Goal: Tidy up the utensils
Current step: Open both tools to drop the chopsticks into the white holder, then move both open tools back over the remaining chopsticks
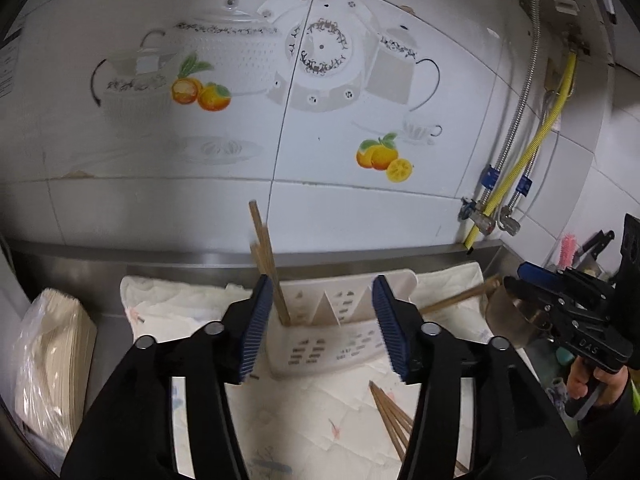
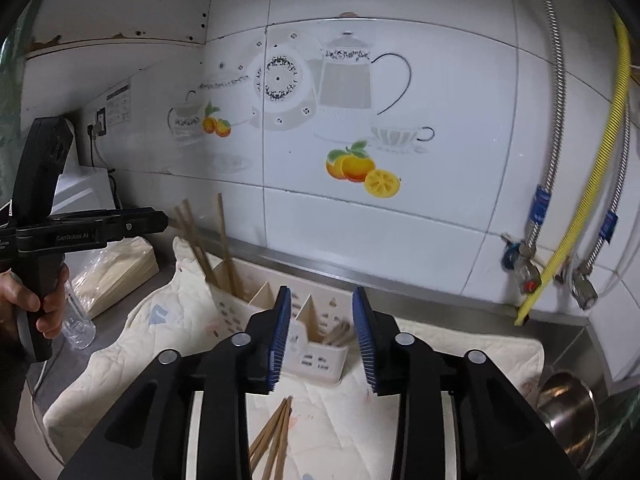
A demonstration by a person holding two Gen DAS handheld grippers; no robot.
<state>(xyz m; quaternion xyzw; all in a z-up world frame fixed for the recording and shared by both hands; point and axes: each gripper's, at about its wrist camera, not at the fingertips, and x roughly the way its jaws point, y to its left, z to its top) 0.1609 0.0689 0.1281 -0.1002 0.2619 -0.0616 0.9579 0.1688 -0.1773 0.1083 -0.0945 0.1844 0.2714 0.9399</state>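
- Standing loosely in the divided holder point(image 2: 320, 354), the upright chopsticks point(image 1: 267, 264) could be toppled by the spread left gripper point(image 1: 322, 330).
- Loose chopsticks point(image 2: 272, 438) remain ungrasped on the cloth point(image 2: 132, 360); right gripper point(image 2: 321, 340) is spread, empty.

My left wrist camera looks forward along its own fingers from just above the cloth, close in on the divided utensil holder point(image 1: 344, 320) and facing the tiled wall point(image 1: 168, 208) squarely. At its right edge I catch the right gripper point(image 1: 528, 276) side-on. My right wrist camera sits a little further right, angled toward the same wall point(image 2: 440, 216), with the same holder point(image 2: 316, 356) between its fingers and the left gripper point(image 2: 160, 216) at its left edge. Both views share the holder, the loose chopsticks point(image 1: 390, 416) point(image 2: 274, 436) on the cloth, and the fruit decal.
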